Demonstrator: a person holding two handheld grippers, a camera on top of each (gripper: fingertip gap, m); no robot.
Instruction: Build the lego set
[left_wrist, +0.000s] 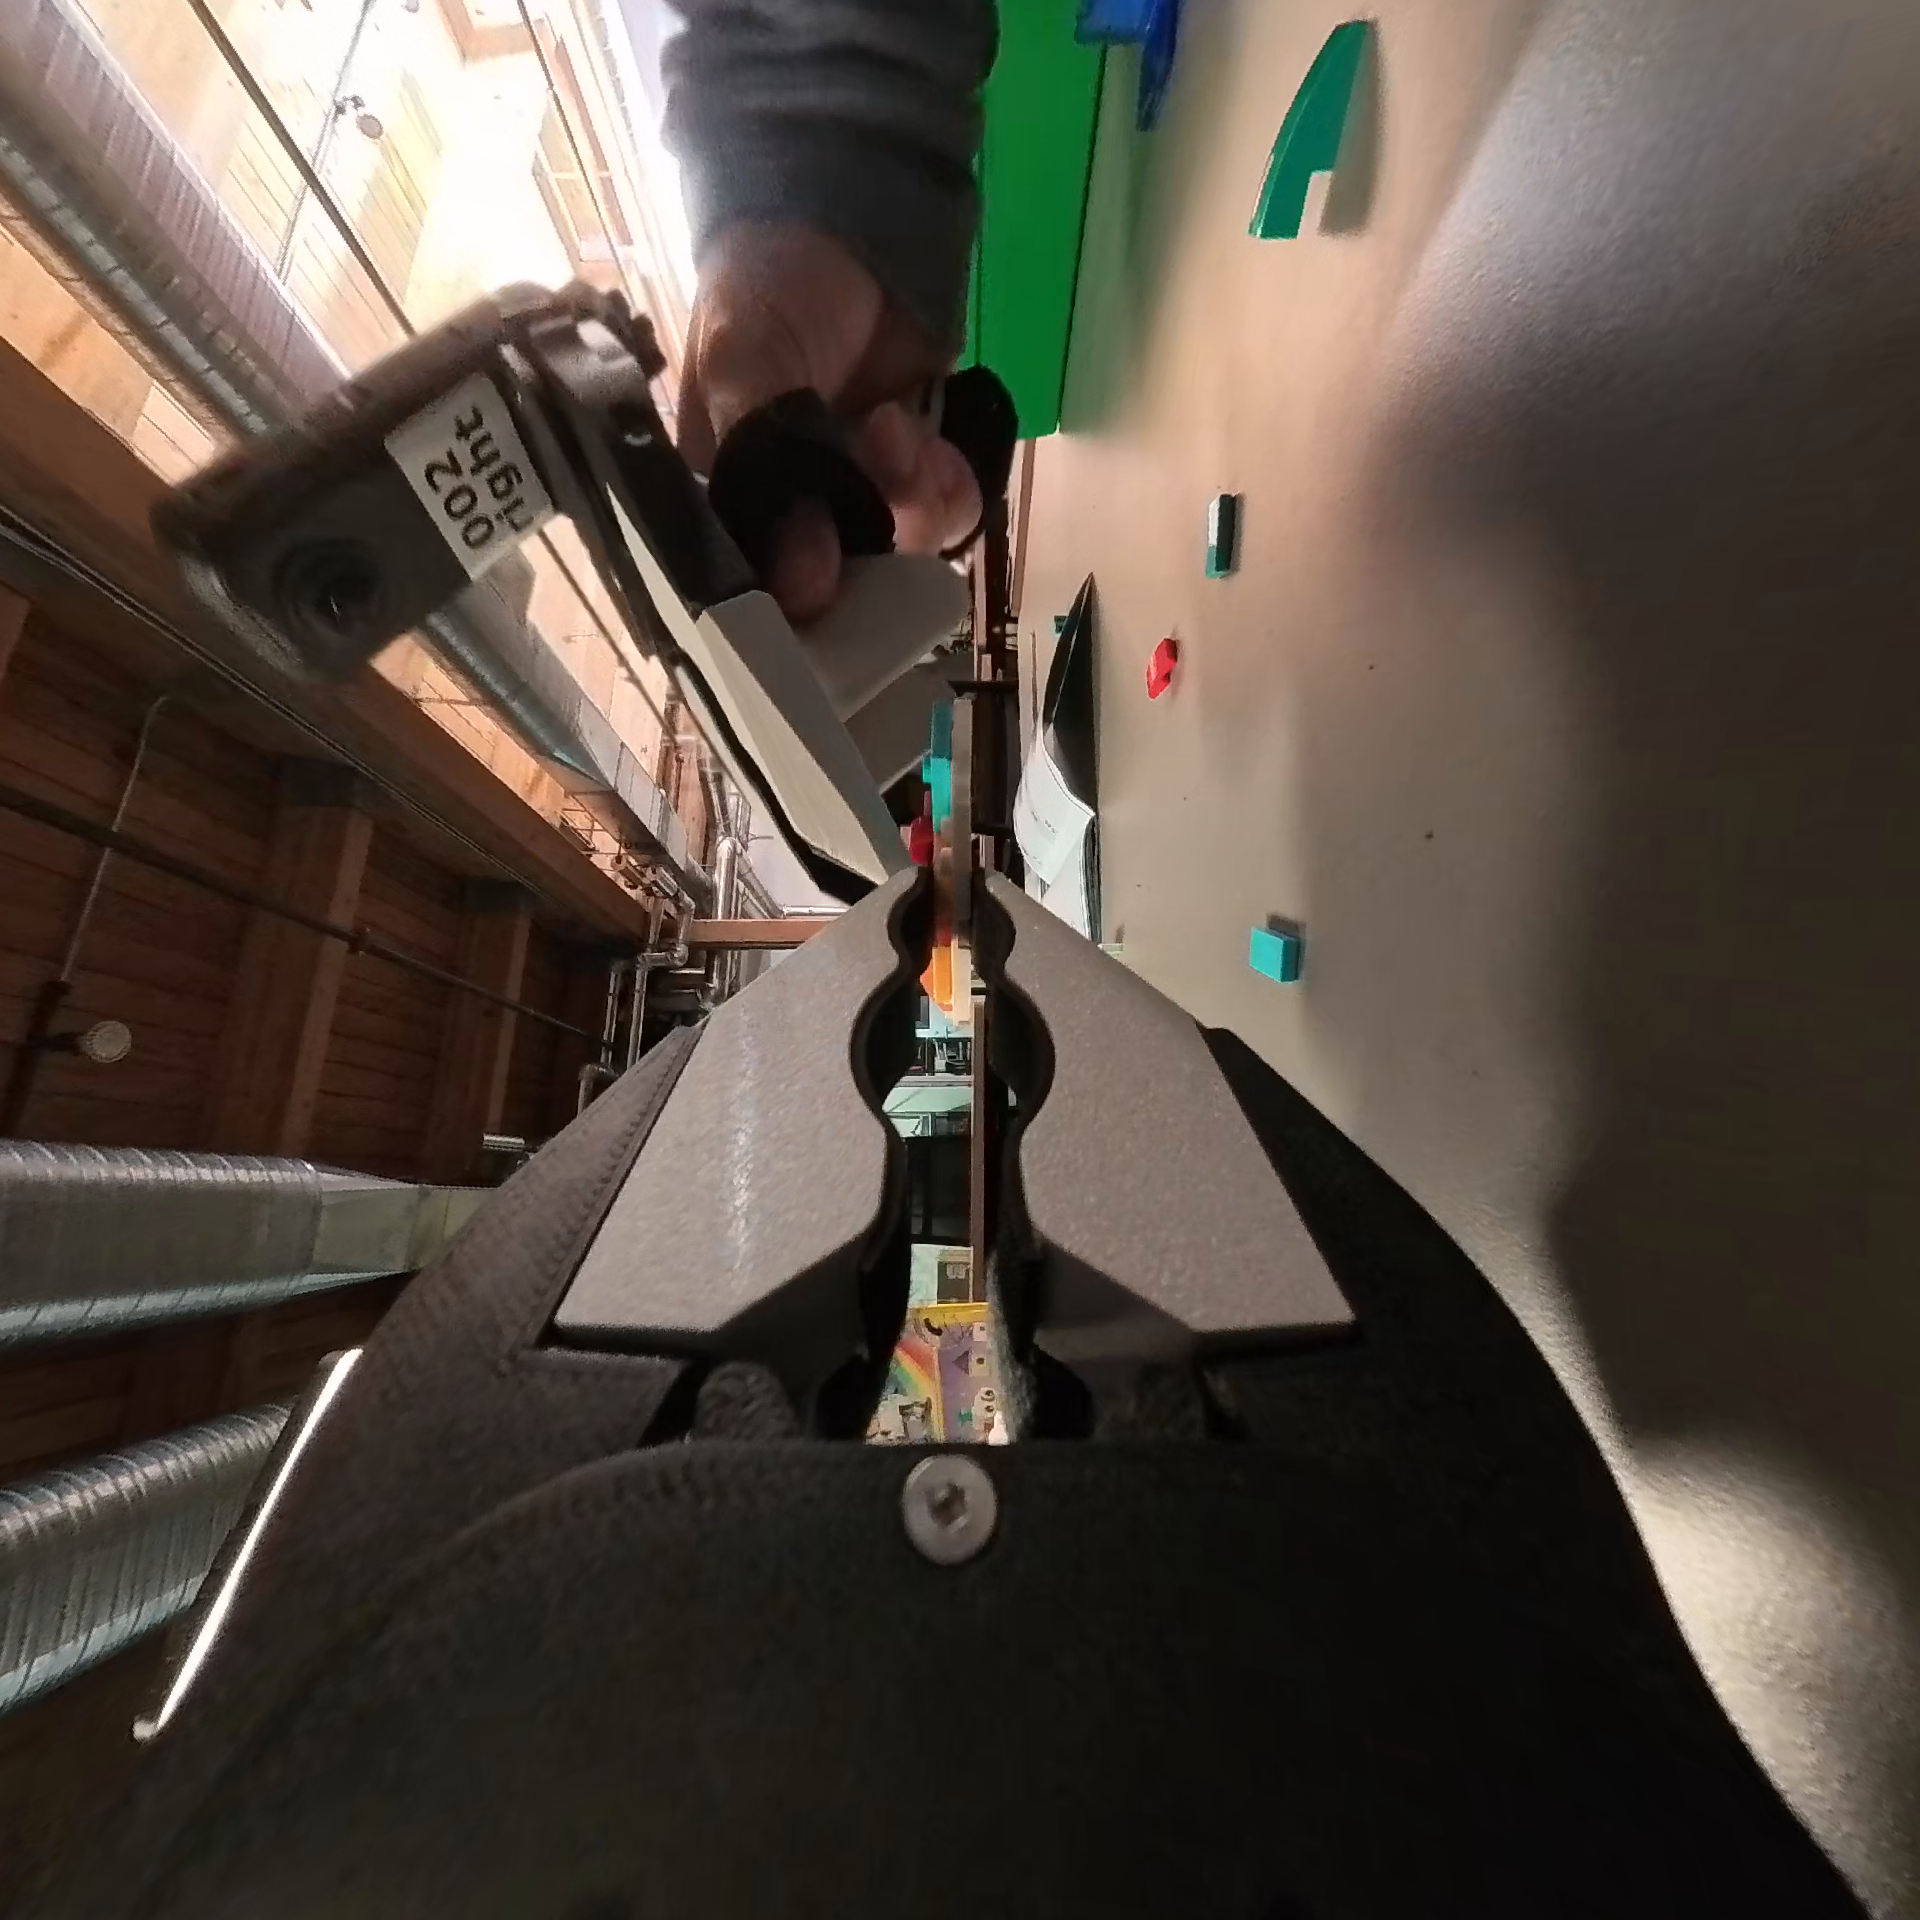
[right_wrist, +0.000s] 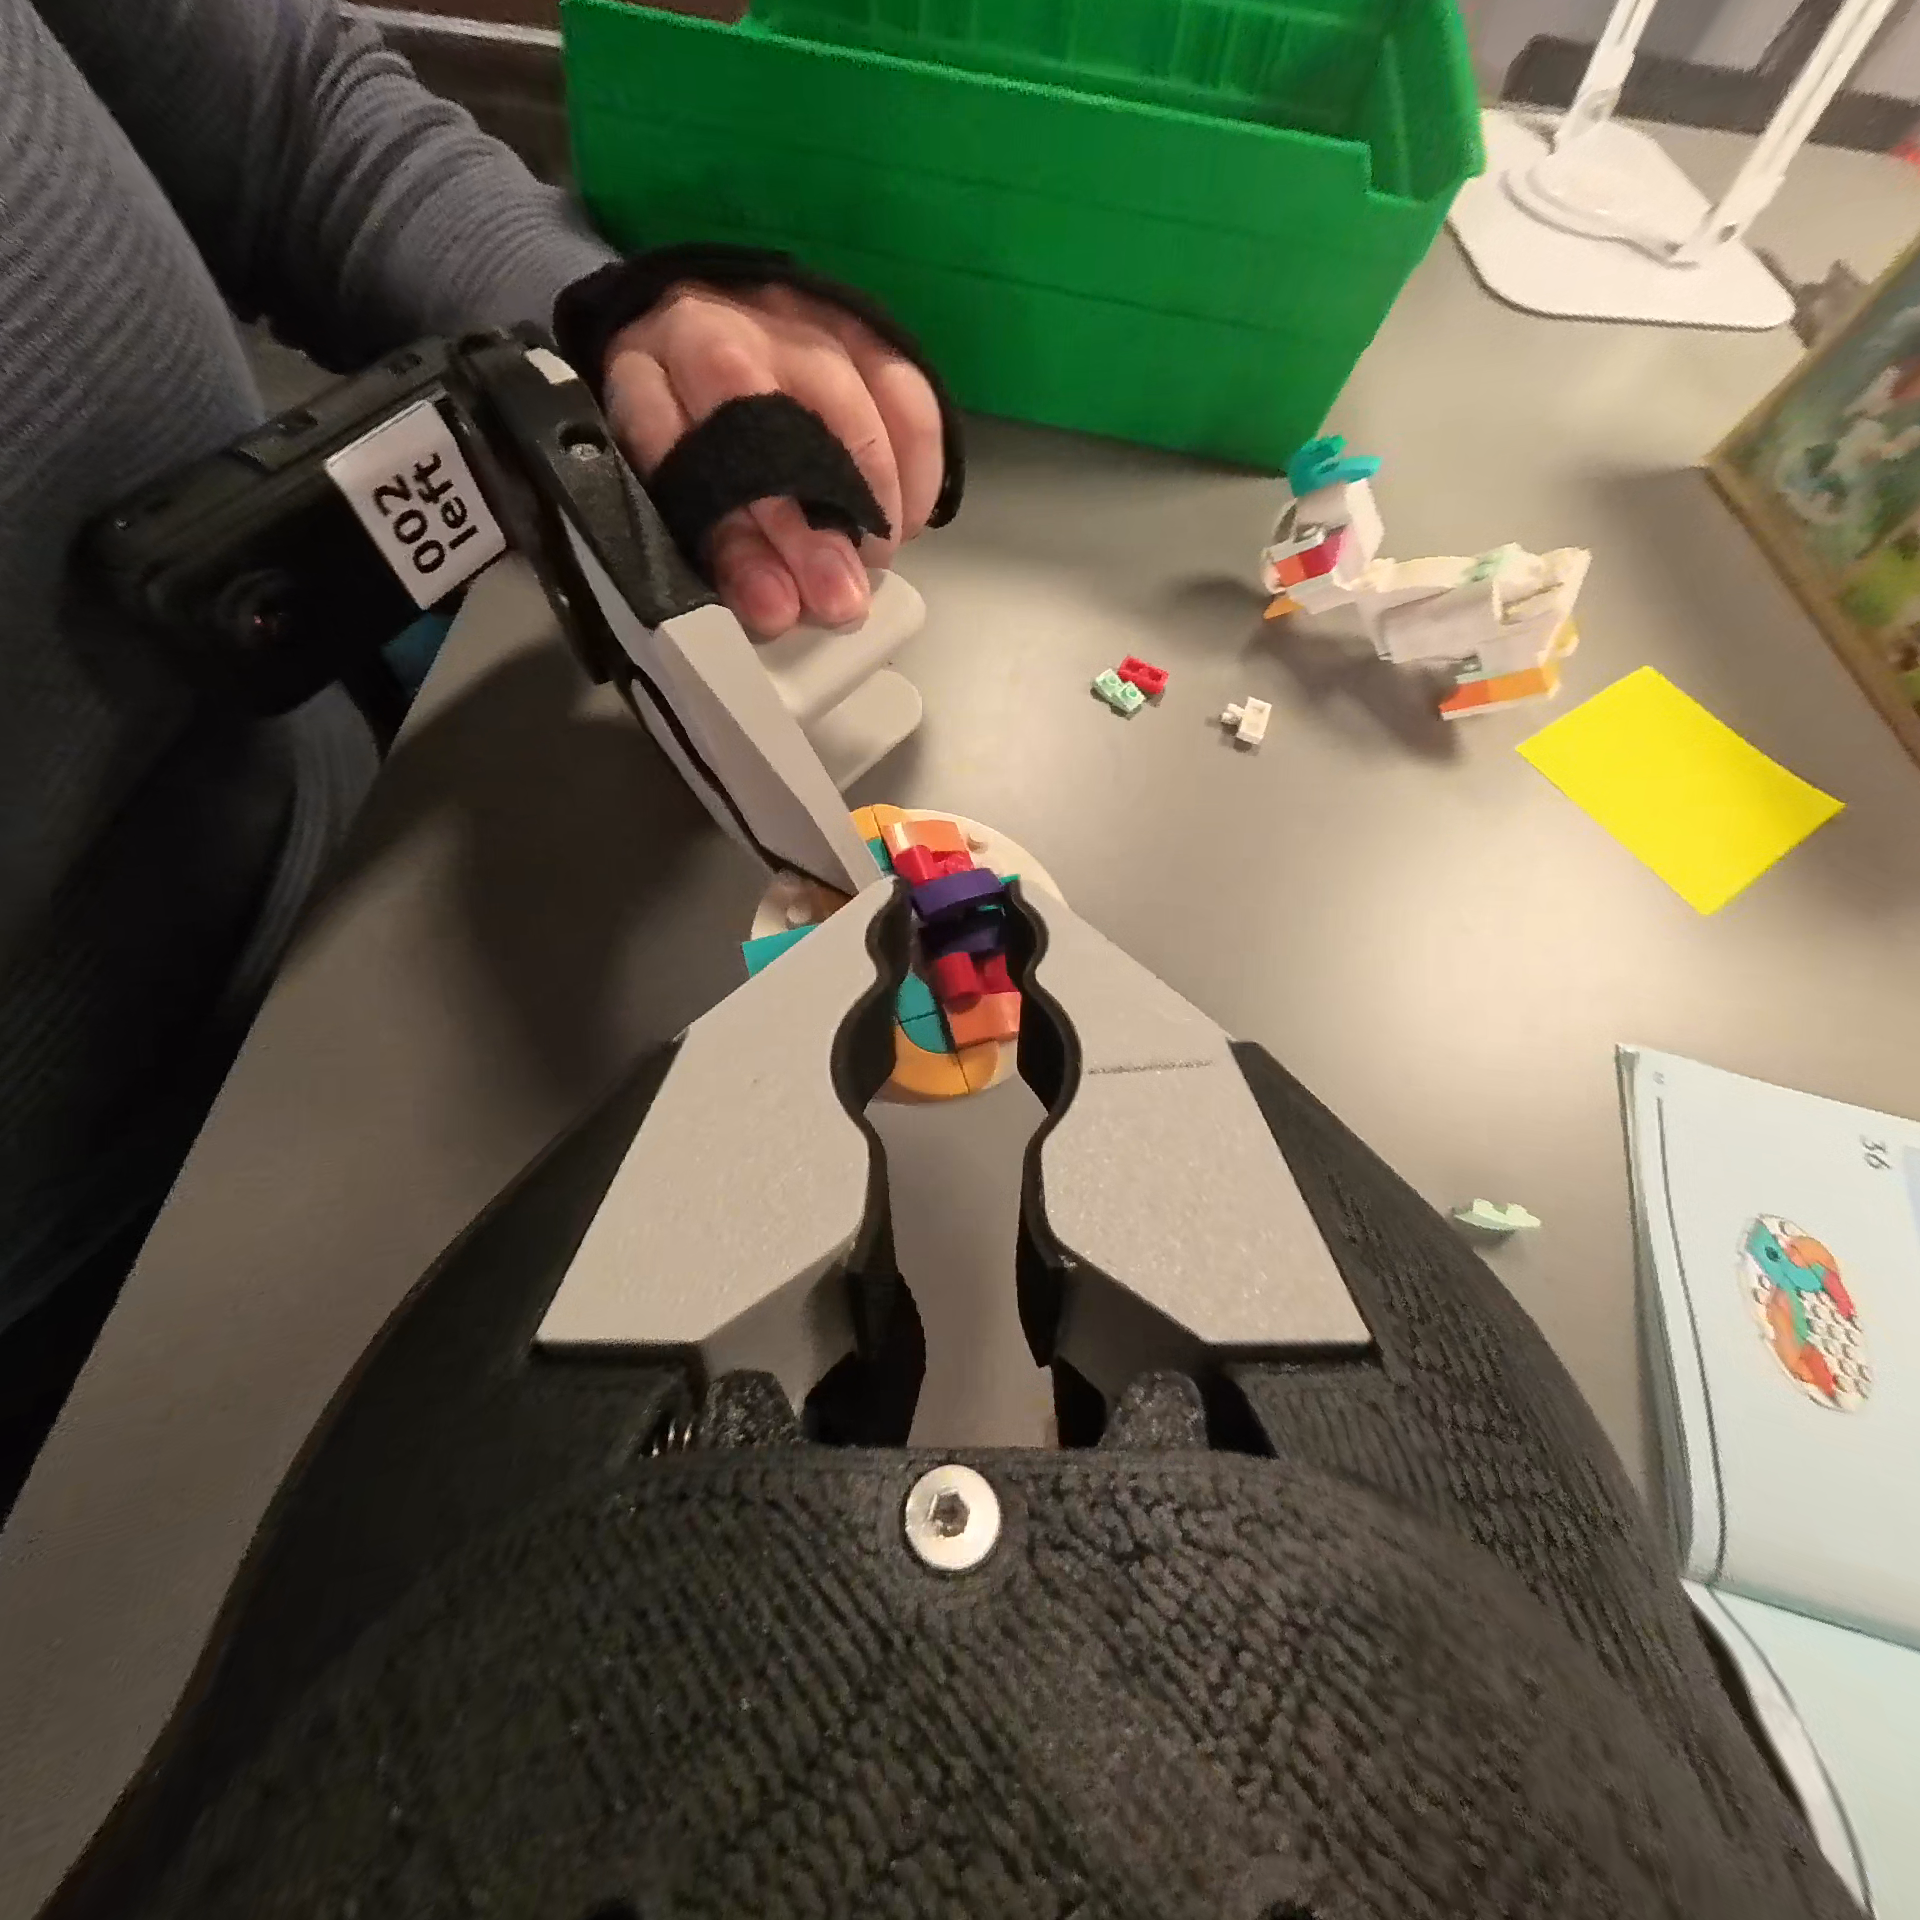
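Note:
A round lego build (right_wrist: 935, 1081) with orange, teal, red and purple pieces on a white disc lies on the grey table. My left gripper (right_wrist: 836, 873) reaches in from the upper left and is shut on the disc's far rim. In the left wrist view my left gripper (left_wrist: 951, 888) pinches the disc (left_wrist: 963, 790), seen edge-on. My right gripper (right_wrist: 951, 899) is closed around a purple piece (right_wrist: 956, 894) on top of the build. Its fingers (left_wrist: 774, 717) show in the left wrist view, coming down onto the build.
A green bin (right_wrist: 997, 208) stands behind. A white lego bird model (right_wrist: 1423, 603), small loose pieces (right_wrist: 1132, 681), a yellow note (right_wrist: 1673, 800) and an open instruction booklet (right_wrist: 1766, 1299) lie to the right. Teal pieces (left_wrist: 1276, 948) and a red piece (left_wrist: 1162, 665) are scattered on the table. Left and right tips are no more than a few centimetres apart. Left tips and right tips are each some 20 cm from the white lego bird model (right_wrist: 1423, 603).

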